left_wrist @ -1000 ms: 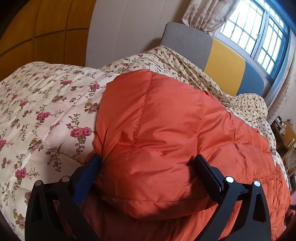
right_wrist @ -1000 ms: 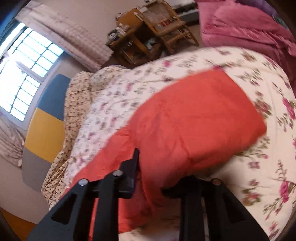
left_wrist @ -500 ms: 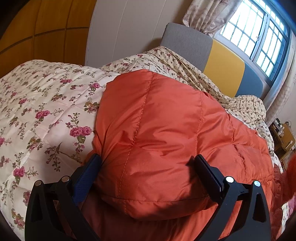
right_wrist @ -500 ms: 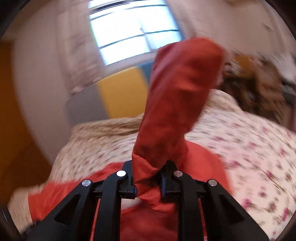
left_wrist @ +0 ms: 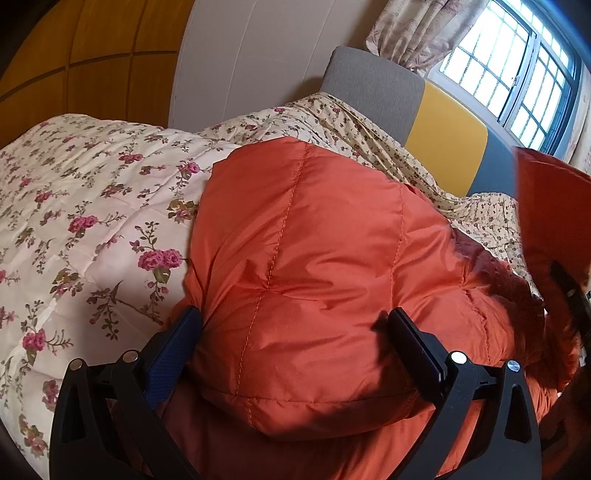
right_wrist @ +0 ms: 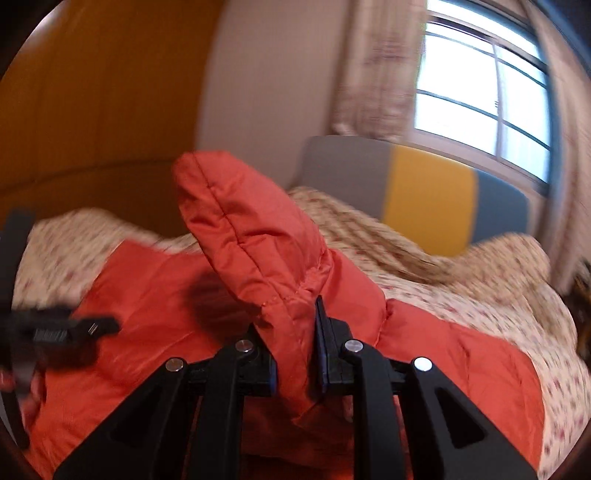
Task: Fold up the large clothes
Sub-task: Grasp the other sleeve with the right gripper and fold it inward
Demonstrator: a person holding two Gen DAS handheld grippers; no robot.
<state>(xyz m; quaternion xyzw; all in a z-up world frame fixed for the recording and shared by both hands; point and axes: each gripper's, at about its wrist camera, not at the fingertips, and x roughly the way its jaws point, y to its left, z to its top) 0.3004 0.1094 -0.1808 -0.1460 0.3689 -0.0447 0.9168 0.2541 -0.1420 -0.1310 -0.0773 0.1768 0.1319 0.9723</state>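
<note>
Pinching a fold of the orange down jacket (right_wrist: 258, 240), my right jaws (right_wrist: 295, 350) are closed tight on it at the lower middle of the right wrist view, and the puffy piece rises from between them toward the upper left of the frame. My left jaws (left_wrist: 295, 343) stand wide apart at the bottom of the left wrist view, with a rounded bulge of the same jacket (left_wrist: 314, 258) between the fingers; whether the pads press the cloth I cannot tell. The rest of the jacket lies spread across the middle of both views on the floral quilt (left_wrist: 92, 221) that covers the bed. Beyond it sits a rumpled sheet with a small flower print (left_wrist: 351, 122). Farther back stands the headboard (left_wrist: 447, 140) in grey, yellow and blue panels, and behind that a curtain (left_wrist: 413, 29) beside a barred window (left_wrist: 517, 70) in the upper right.
</note>
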